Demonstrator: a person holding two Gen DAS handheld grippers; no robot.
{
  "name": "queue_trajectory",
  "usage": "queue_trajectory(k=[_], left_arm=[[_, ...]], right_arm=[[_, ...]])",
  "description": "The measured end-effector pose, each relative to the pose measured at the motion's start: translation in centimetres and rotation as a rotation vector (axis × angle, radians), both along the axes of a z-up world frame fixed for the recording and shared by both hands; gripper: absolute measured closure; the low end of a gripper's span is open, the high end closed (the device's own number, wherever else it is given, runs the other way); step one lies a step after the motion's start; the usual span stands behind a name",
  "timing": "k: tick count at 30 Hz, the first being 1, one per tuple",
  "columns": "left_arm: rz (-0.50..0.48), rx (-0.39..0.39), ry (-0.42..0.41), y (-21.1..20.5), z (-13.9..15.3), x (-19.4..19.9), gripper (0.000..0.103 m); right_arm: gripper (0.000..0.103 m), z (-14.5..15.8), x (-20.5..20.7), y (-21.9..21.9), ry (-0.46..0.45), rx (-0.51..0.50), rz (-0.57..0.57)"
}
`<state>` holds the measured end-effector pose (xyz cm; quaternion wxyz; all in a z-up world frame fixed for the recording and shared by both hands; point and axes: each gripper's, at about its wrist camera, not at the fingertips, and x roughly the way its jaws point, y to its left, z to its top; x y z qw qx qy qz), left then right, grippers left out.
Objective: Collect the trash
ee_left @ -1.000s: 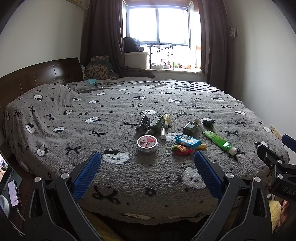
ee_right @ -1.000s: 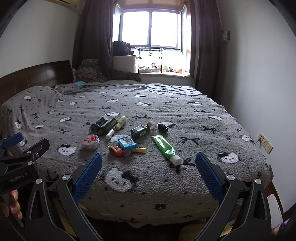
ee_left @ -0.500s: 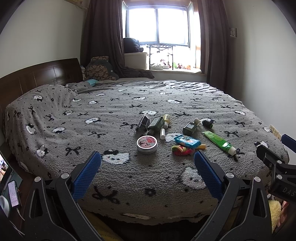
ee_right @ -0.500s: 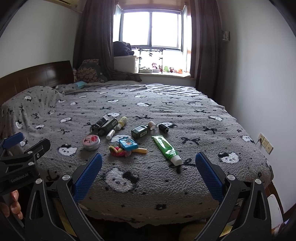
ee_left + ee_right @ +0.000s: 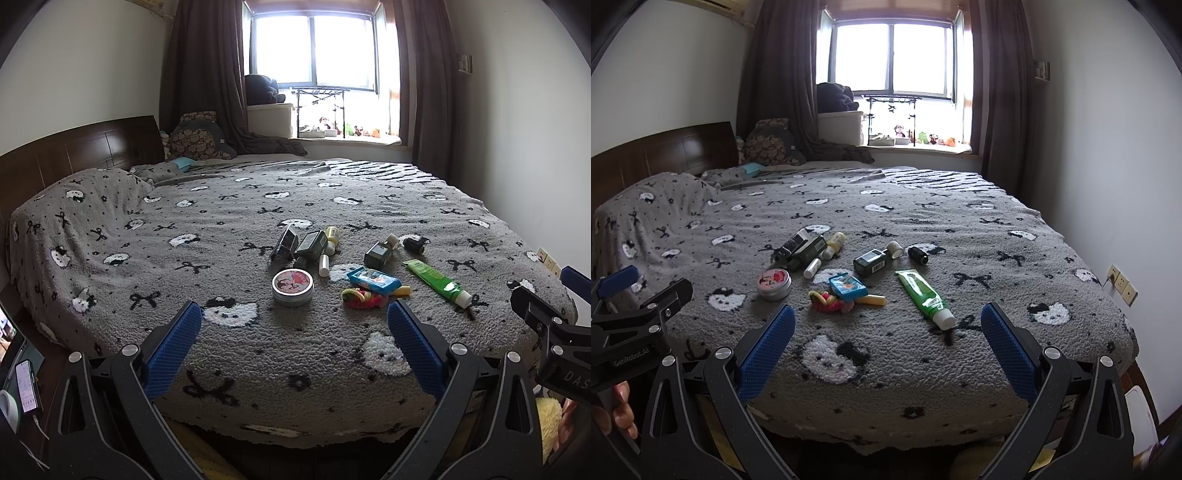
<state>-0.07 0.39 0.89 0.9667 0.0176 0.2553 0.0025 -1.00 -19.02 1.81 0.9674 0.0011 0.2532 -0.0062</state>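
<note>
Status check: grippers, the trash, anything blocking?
Left gripper and right gripper open, empty, short of the bed. Trash pile untouched: round tin, green tube. Approach clear.

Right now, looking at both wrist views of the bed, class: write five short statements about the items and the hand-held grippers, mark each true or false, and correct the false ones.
1. The green tube lies on the grey blanket. True.
2. The left hand-held gripper is shut on the round tin. False: its jaws are wide open, short of the tin.
3. The blue packet partly rests on the colourful hair ties. True.
4. The right hand-held gripper holds the green tube. False: it is open and empty; the tube lies free.
5. The small black cap sits inside the tin. False: it lies apart on the blanket, beyond the tube.
</note>
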Motion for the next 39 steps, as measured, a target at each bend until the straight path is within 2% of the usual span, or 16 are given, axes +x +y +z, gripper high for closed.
queue_trajectory(k=[4,10,17,20,25,29,33,39], left_arm=[[0.001,-0.002,0.005,-0.3,0.0,0.1,0.007],[-0.016,0.0,0.019,-0.7,-1.1,0.6,0.007],[-0.025,0.014,0.065,0.0,-3.6,2.1,0.007],[-0.029,0.014,0.093,0.6,-4.9,2.9,0.007],[-0.048,0.01,0.128,1.0,-6.8,4.5,0.008],[-0.077,-0.002,0.169,0.7,-8.4,6.1,0.008],[-0.119,-0.043,0.236,-0.4,-10.2,8.1,0.008],[-0.198,-0.041,0.275,-3.2,-12.1,11.2,0.008]], right_arm=[[0.003,-0.2,0.1,0.0,-0.005,0.025,0.02],[0.003,-0.8,0.4,-0.2,-0.016,-0.019,0.011],[0.003,-2.9,1.8,-1.7,0.066,0.043,0.035],[0.003,-4.4,2.9,-2.3,0.118,0.044,0.009],[0.003,-6.4,4.6,-3.7,0.131,0.026,-0.039],[0.003,-7.9,6.4,-5.2,0.143,0.075,-0.047],[0.003,-9.5,8.7,-6.5,0.208,0.15,-0.024],[0.003,-10.7,12.4,-6.5,0.232,0.036,-0.038]])
